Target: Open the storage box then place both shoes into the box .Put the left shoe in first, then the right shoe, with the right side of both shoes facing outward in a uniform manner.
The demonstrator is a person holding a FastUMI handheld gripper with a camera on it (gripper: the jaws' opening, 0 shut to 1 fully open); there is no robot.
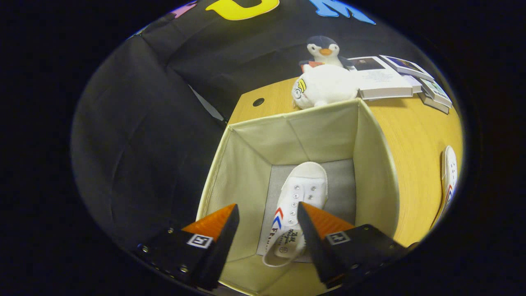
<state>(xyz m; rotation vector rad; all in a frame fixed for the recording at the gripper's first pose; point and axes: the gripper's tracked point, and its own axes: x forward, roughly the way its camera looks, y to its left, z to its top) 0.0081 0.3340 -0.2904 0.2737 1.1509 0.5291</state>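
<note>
tongs [268, 218] released above open storage box [372, 164], one shoe [298, 193] inside, other shoe [449, 176] on table [415, 135]

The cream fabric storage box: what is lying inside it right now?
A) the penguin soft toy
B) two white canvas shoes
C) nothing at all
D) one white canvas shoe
D: one white canvas shoe lies on the grey bottom of the cream fabric storage box, below the open gripper, while the second white shoe lies on the wooden table beside the box.
</note>
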